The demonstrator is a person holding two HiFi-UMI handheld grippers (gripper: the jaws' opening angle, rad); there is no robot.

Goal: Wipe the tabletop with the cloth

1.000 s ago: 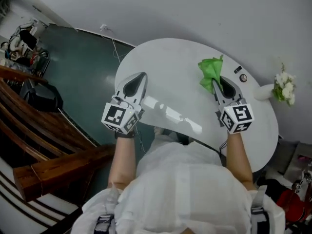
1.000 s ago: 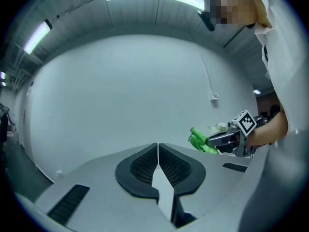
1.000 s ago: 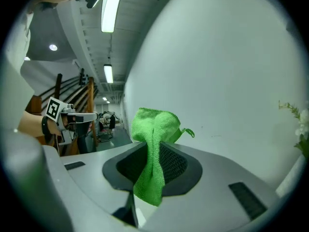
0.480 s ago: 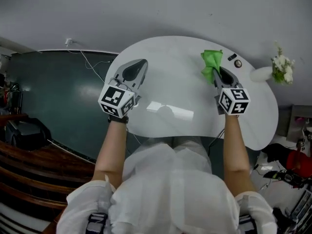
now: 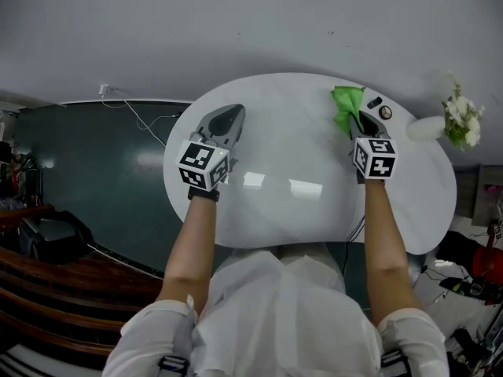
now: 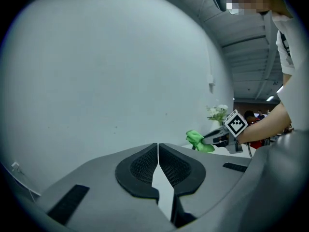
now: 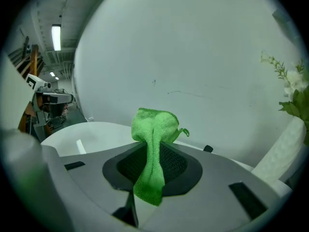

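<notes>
Cloth point(image 7: 153, 124), bright green, is pinched between the closed jaws of the right gripper point(image 7: 152, 151). One bunched end stands up past the jaw tips, and the other trails back toward the camera. In the head view we see this gripper over the far right part of the white table point(image 5: 299, 210), with the cloth at its tips. Whether the cloth touches the tabletop we cannot tell; it is possibly just above it. The left gripper point(image 6: 158, 149) holds nothing, its jaws drawn together with only a thin slit between the pads. It hangs over the table's left side, well apart from the right gripper. A vase point(image 5: 424, 128) of flowers stands at the table's far right edge. Two small dark objects point(image 5: 380, 107) lie just beside the cloth.
</notes>
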